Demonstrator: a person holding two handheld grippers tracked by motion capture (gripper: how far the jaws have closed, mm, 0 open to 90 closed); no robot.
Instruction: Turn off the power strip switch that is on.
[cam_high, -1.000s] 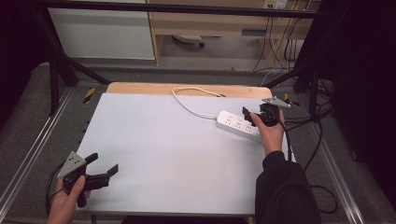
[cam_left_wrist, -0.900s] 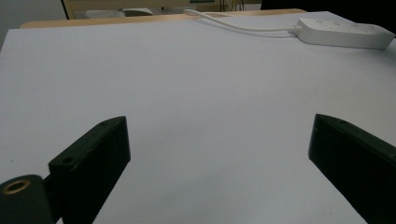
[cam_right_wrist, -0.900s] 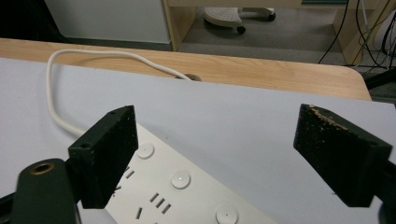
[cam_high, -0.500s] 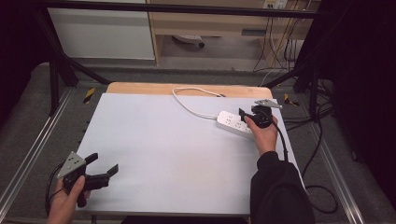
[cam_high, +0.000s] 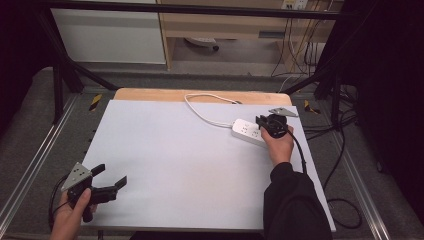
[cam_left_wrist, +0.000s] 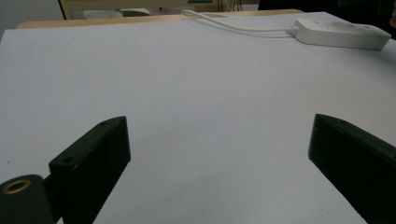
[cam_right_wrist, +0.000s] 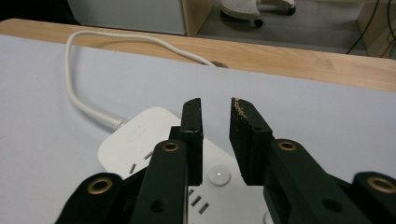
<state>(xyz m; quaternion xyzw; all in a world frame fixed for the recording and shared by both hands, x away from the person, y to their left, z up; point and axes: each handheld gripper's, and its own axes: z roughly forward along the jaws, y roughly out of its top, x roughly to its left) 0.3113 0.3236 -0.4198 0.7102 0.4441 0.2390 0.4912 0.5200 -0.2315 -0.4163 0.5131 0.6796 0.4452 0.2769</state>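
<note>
Fingers on my right gripper (cam_right_wrist: 215, 140) have just been closing, and now only a thin gap is left between them. Nothing is pinched in that gap. They hang just over the white power strip (cam_right_wrist: 154, 140), right above its little round button (cam_right_wrist: 219, 175). I cannot tell if they touch it. From the high view, the right gripper (cam_high: 262, 122) is at the far right side of the worktop (cam_high: 175, 165), and the power strip (cam_high: 247, 132) lies flat there under it. Its white cord (cam_high: 207, 107) curls away in a loop toward the wooden edge (cam_high: 150, 95) at the back of the worktop. My left gripper (cam_high: 107, 180) is at the near left corner, well apart from the power strip. Its fingers (cam_left_wrist: 93, 158) are spread wide with nothing between them, and they point out across the bare worktop. From the left gripper view I see the power strip (cam_left_wrist: 341, 35) far off at the top right.
</note>
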